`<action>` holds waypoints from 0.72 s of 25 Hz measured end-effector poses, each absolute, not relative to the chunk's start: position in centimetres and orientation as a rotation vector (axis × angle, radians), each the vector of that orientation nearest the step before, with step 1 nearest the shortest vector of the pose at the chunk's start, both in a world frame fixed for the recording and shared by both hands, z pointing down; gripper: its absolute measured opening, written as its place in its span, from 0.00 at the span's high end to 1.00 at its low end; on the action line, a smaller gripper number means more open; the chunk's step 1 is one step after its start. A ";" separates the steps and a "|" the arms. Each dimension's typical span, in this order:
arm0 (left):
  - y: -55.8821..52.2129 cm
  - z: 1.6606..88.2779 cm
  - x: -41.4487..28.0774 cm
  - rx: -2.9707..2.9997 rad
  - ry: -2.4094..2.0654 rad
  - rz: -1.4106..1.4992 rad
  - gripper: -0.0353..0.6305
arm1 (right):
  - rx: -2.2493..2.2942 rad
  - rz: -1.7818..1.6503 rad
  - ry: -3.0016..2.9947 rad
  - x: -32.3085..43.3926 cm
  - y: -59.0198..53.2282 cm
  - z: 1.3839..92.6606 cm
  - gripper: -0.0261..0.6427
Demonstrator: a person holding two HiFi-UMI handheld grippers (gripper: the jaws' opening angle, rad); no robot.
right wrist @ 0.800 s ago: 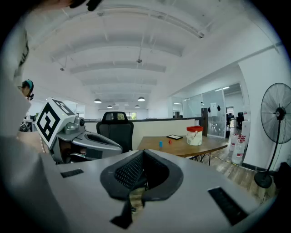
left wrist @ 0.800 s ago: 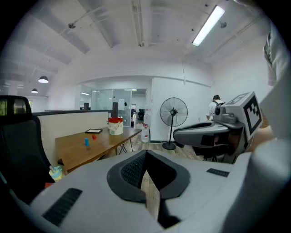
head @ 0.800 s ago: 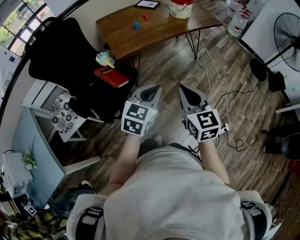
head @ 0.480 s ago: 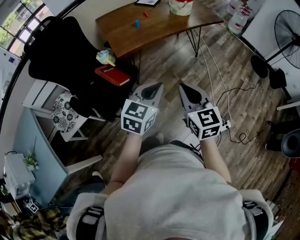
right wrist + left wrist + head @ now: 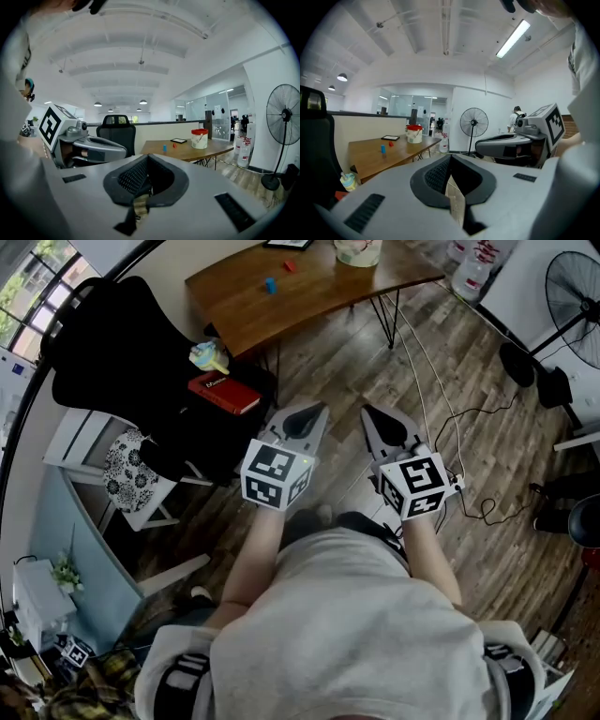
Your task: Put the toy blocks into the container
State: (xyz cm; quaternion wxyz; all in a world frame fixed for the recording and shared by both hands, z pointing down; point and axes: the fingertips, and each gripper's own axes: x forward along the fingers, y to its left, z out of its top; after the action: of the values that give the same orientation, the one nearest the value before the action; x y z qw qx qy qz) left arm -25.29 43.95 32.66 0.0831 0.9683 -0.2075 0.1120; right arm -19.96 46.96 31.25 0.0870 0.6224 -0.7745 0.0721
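Jaws: left gripper (image 5: 312, 412) together, empty | right gripper (image 5: 370, 414) together, empty | red book (image 5: 223, 393) title illegible

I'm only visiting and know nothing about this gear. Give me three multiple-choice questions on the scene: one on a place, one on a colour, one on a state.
1. Where are the toy blocks? A on the wooden table; B on the floor; C held in a gripper.
2. What colour is the lid of the container? A green; B red; C yellow.
3. How are the left gripper and its fingers? A wide open; B shut on a block; C shut, empty.
Answers: 1 A, both sit on the tabletop; 2 B, it is red above white sides; 3 C, the tips meet with nothing between.
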 end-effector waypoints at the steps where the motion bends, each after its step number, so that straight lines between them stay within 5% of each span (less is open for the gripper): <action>1: 43.9 32.7 -25.3 2.889 -0.605 0.331 0.92 | 1.859 0.212 -2.297 -19.9 46.8 31.4 0.94; 4: 43.6 32.9 -25.6 2.885 -0.577 0.318 0.92 | 1.886 0.203 -2.258 -19.0 46.6 31.6 0.94; 18: 40.0 31.9 -25.8 2.897 -0.587 0.355 0.60 | 1.949 0.160 -2.236 -17.4 44.5 30.3 0.94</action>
State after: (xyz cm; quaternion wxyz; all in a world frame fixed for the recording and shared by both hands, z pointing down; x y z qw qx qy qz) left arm -25.81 40.03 31.91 0.0823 0.9698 -0.1965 0.1189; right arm -17.42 44.51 30.27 0.0855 0.6537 -0.7500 0.0537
